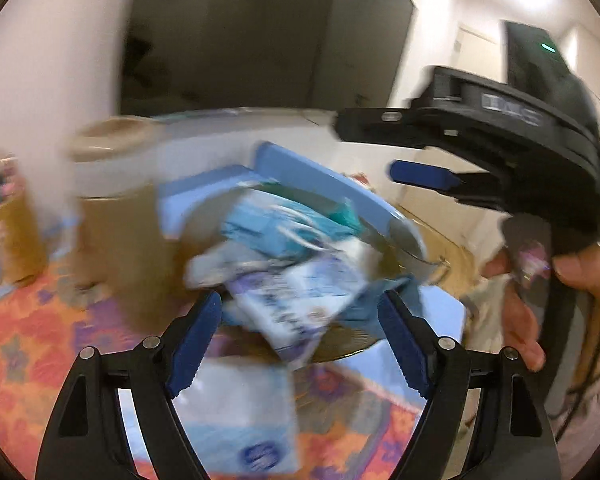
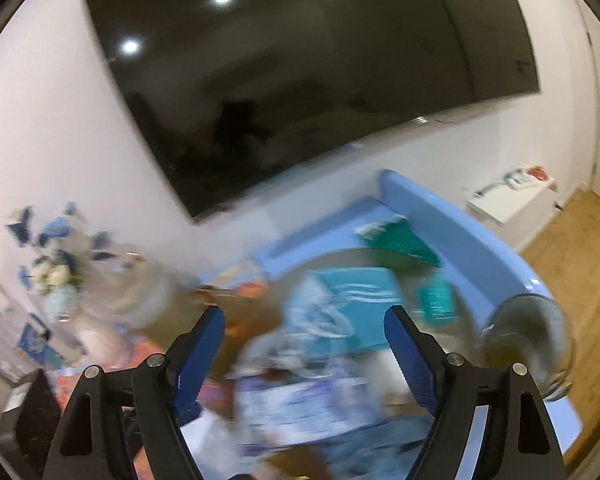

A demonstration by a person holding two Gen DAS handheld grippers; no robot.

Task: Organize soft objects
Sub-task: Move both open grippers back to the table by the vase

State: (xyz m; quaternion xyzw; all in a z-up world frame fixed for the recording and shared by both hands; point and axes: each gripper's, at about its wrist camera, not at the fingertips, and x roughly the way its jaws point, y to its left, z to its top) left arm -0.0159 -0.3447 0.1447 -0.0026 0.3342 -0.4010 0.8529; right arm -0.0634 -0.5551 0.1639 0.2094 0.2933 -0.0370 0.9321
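Both tongs stood open, gripping nothing. The left tongs (image 1: 300, 340) hovered before a blurred heap of soft packets (image 1: 296, 256) lying against a blue tray (image 1: 324, 176); the right tongs (image 2: 304, 356) faced the same heap.

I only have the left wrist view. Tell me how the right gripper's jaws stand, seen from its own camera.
Observer: The right gripper is open, with its jaws wide apart and clamping nothing. The blurred soft packets lie ahead of it.
Operator: Now report what sits far off to its right.
Observer: A white shelf stands against the wall, above the wooden floor.
Operator: Give me the far left too.
Observer: There is a bunch of white and blue flowers against the wall, too blurred to tell more.
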